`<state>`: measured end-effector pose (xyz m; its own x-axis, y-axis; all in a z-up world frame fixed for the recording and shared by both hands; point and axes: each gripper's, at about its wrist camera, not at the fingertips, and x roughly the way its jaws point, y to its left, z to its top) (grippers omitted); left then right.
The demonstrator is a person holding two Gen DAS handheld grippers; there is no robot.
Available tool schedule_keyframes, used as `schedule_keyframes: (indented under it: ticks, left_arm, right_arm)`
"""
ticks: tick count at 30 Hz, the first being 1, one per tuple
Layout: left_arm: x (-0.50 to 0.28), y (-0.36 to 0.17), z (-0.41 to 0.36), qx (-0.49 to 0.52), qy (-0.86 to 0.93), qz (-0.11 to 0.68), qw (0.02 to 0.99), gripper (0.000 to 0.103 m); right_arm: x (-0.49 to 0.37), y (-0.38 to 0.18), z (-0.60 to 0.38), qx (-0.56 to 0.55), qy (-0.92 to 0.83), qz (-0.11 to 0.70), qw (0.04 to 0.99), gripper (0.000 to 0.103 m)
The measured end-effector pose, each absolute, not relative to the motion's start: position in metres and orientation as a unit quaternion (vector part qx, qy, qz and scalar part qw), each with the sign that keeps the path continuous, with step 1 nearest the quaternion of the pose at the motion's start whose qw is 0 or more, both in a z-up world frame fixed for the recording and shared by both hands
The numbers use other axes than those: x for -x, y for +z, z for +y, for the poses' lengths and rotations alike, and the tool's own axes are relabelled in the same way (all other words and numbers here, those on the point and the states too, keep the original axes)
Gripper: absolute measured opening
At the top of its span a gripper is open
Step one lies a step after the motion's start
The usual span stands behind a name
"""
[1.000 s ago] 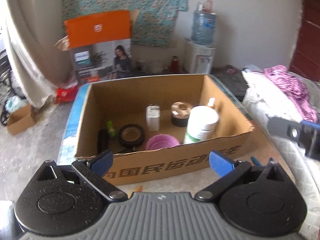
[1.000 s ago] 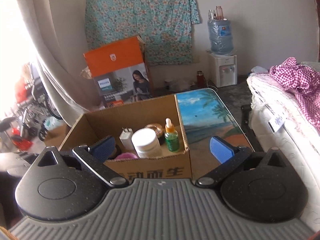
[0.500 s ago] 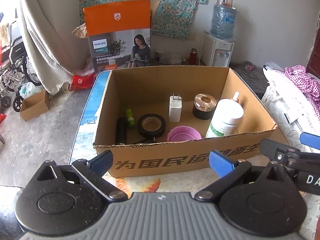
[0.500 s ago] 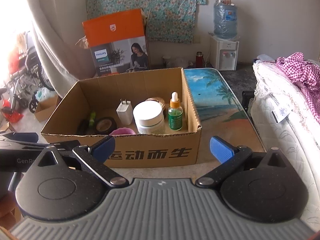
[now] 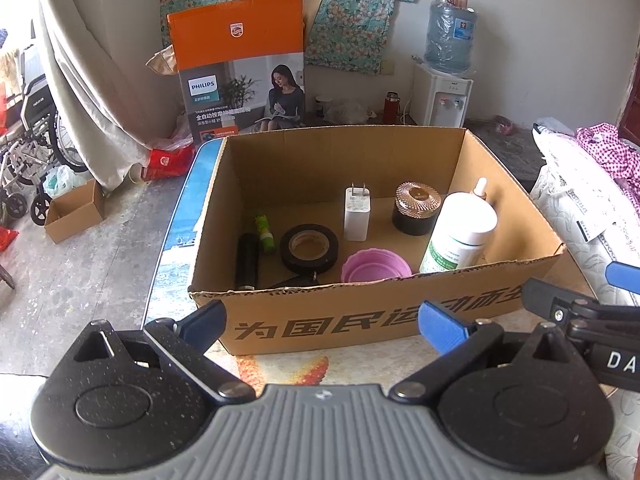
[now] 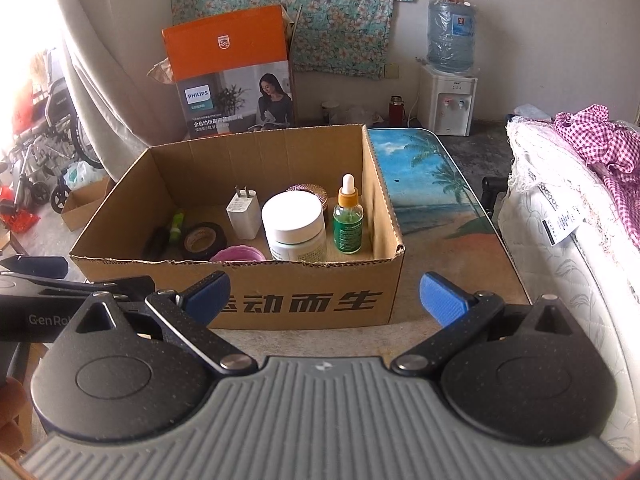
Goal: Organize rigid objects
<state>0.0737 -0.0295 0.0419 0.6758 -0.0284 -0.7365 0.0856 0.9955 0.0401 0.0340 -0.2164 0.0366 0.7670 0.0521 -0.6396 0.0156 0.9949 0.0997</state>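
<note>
Cardboard box holds items | both grippers' jaws spread, empty

Low table with painted palm-beach top, open cardboard box standing on its left part

1. We're in a lived-in home room here: a floral cloth hangs on the plain wall, with a pale curtain at the left.
2. A water dispenser with its big bottle stands in the corner.
3. On the right there's a mattress, with pink checked fabric heaped on top.
4. A folded wheelchair, or so it looks, is parked on the bare concrete floor.
5. A Philips appliance carton leans against the wall.
</note>
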Motion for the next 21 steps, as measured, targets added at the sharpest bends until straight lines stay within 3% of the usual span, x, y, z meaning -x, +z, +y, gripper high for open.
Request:
schedule_keyframes:
  ticks: [21]
  left_arm:
    - [-0.0769, 0.0404, -0.0252, -0.038, -0.02, 0.405, 0.913, 0.102]
  right_arm:
    - [-0.0424, 0.0355, -0.2094, -0.038, 0.013, 0.346, 0.937, 0.102]
